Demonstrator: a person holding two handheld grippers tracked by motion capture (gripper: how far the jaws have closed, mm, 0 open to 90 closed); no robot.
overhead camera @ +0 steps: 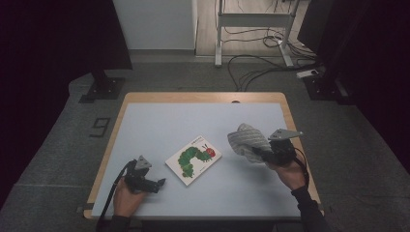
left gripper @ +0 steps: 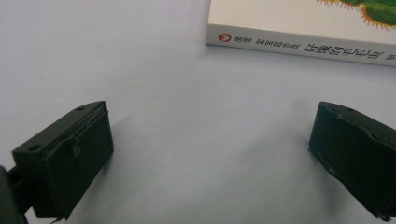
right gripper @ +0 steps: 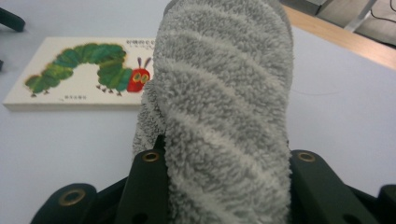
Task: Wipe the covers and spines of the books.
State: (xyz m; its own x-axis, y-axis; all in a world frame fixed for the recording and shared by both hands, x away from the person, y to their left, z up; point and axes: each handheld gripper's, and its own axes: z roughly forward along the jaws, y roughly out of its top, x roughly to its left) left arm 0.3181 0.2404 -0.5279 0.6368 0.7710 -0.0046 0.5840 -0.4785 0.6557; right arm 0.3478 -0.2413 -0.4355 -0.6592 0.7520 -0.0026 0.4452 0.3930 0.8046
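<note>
Carrying looks like the step in hand: right gripper (overhead camera: 263, 155), jaws clenched on the grey striped cloth (overhead camera: 247, 140), holds it above the counter (overhead camera: 159, 121) at the book's (overhead camera: 193, 159) three o'clock, left gripper (overhead camera: 153, 183) released, and next calls for lowering it.

picture book (overhead camera: 193, 159), table (overhead camera: 159, 121), floor cables (overhead camera: 256, 67)

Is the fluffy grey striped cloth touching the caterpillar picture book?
Apart. The high view shows the fluffy grey striped cloth, clamped in the right gripper, with bare blue table between it and the caterpillar picture book.
</note>
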